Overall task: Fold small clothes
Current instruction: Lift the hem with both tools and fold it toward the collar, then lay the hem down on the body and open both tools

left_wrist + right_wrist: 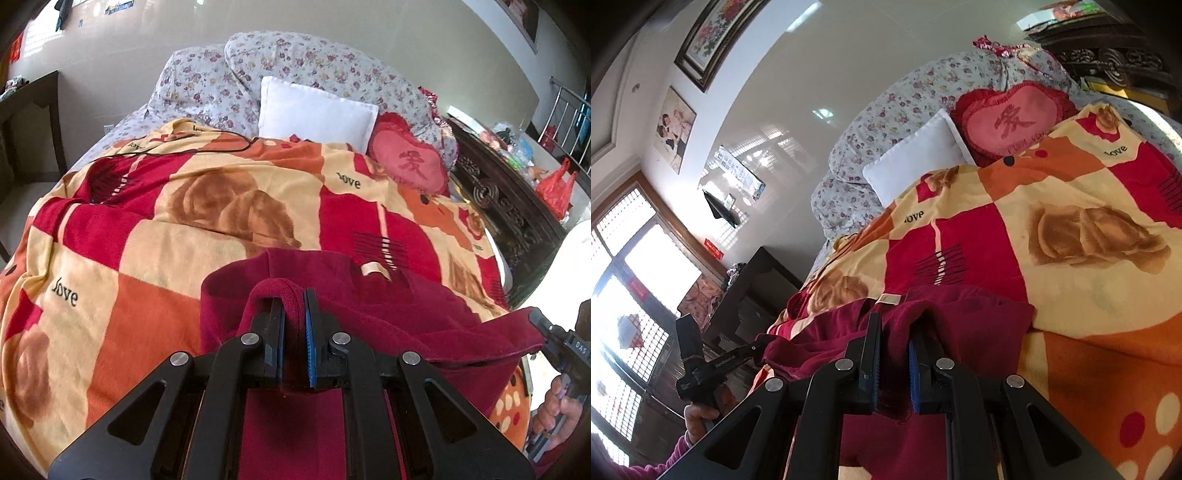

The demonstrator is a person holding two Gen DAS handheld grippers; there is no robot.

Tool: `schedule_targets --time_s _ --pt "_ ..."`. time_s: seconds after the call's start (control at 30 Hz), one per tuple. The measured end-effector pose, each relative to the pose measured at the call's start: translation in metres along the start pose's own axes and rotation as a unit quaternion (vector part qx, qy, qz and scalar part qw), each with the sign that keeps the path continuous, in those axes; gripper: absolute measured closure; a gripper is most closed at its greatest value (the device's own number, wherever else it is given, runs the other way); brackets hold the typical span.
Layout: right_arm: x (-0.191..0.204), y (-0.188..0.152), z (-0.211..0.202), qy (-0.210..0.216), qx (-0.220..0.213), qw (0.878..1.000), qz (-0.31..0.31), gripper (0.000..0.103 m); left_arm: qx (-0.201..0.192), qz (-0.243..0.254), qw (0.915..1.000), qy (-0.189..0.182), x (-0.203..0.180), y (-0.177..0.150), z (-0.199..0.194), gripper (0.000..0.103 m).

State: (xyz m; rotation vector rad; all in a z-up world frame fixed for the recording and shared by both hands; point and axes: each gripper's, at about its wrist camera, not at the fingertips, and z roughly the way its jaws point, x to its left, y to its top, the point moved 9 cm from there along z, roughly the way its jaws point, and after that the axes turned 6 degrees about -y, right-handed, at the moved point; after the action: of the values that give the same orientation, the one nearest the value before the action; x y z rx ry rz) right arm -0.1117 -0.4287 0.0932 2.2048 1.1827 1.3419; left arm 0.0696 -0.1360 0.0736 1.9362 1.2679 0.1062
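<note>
A dark red garment (pixel 332 291) lies on the near part of a bed's patterned blanket (pixel 155 236), the one printed with orange, cream and red squares, brown roses and the word "love". Its far part, with a small cream label (pixel 376 271) on it, rests flat on the blanket; its near edge is lifted off the bed at two points.

The left hand-held gripper (pixel 293 317) is closed tight on a fold of the garment: the red cloth loops over the tip of one finger and runs down between the blue pads. The right hand-held gripper (pixel 894 343) is likewise nearly closed, with a thick bunch of the same garment pinched between its fingers and more red cloth hanging below. In the left wrist view the right hand-held gripper appears at the garment's right corner, held by a hand (pixel 557 410); in the right wrist view the left one shows at the garment's left end, held by a hand (pixel 701 410) in a dark red sleeve.

Beyond the garment, at the head of the bed, a white pillow (pixel 314 110) leans on a rolled floral quilt (pixel 295 59), with a red heart-shaped cushion (pixel 410 162) just beside the pillow. A thin black cable (pixel 192 147) lies across the blanket's far edge.
</note>
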Motion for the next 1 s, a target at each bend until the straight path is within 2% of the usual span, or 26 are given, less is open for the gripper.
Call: schedule_targets --time_s 0.43,1.0 --pt "-0.025 0.030 0.059 -0.017 0.020 1.000 0.012 0.092 0.014 -0.019 0.9994 0.027 0.020 0.016 0.047 0.095" --pt "-0.057 0.023 0.103 -0.040 0.066 0.996 0.050 0.092 0.036 -0.018 0.9982 0.043 0.029 0.015 0.077 0.093"
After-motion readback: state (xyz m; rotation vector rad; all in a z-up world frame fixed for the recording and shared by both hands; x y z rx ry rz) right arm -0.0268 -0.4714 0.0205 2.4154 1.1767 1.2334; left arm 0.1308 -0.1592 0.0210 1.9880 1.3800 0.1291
